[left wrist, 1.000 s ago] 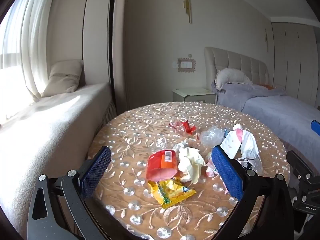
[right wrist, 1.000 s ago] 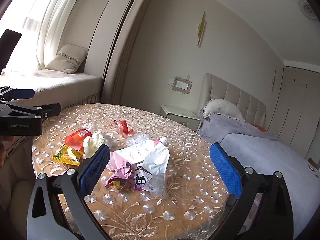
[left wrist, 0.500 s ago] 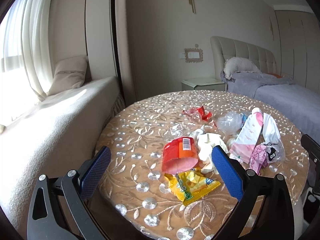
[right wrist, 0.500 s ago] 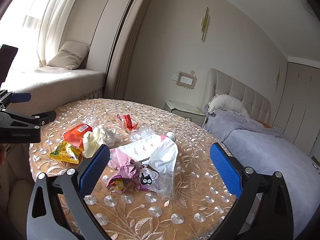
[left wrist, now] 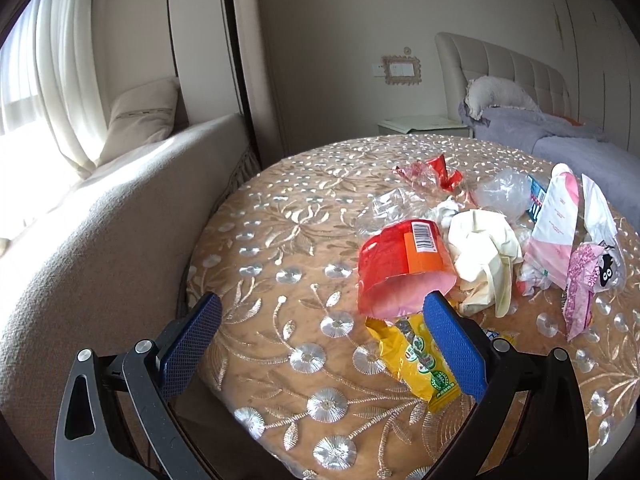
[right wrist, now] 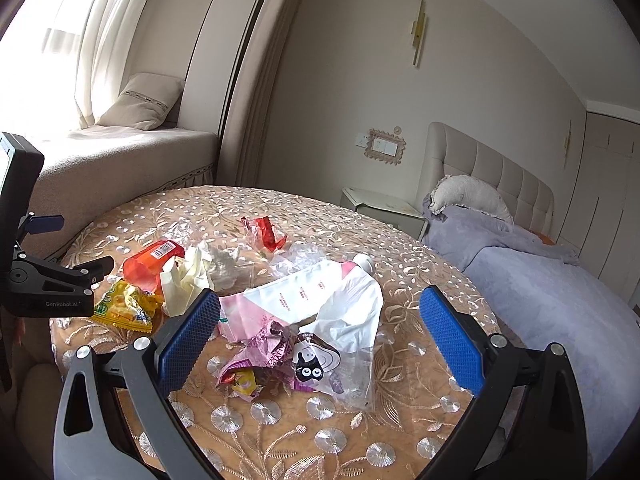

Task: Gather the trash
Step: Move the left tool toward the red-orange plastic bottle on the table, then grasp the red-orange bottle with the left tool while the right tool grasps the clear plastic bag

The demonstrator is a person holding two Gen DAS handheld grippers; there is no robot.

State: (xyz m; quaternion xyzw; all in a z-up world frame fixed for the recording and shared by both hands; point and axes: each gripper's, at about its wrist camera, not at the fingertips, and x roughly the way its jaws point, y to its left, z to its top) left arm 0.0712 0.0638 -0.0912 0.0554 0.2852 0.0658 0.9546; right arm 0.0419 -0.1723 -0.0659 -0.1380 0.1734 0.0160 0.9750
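Note:
Trash lies in a heap on the round embroidered table point(left wrist: 280, 240). A red-orange bag point(left wrist: 400, 268) point(right wrist: 150, 262) lies over a yellow wrapper point(left wrist: 416, 360) point(right wrist: 124, 306), beside a crumpled cream glove point(left wrist: 484, 256) point(right wrist: 186, 280). Further right are a pink-and-white pouch point(left wrist: 554, 224) point(right wrist: 300, 292), a purple wrapper point(left wrist: 580, 284) point(right wrist: 264, 354), clear plastic point(left wrist: 504, 194) and a small red wrapper point(left wrist: 434, 170) point(right wrist: 266, 232). My left gripper point(left wrist: 320, 348) is open, its right finger over the yellow wrapper. My right gripper point(right wrist: 320, 340) is open above the purple wrapper and pouch.
A cushioned window seat point(left wrist: 100, 200) with a pillow point(left wrist: 140, 120) borders the table's left. A bed with a grey blanket point(right wrist: 540, 280) stands to the right, a nightstand point(right wrist: 384, 208) behind the table. The table point(right wrist: 400, 420) has bare cloth at its near edge.
My left gripper has shifted left and closer to the table, so the trash heap now sits right of centre. My right gripper has edged slightly nearer the pile. Both stay open.

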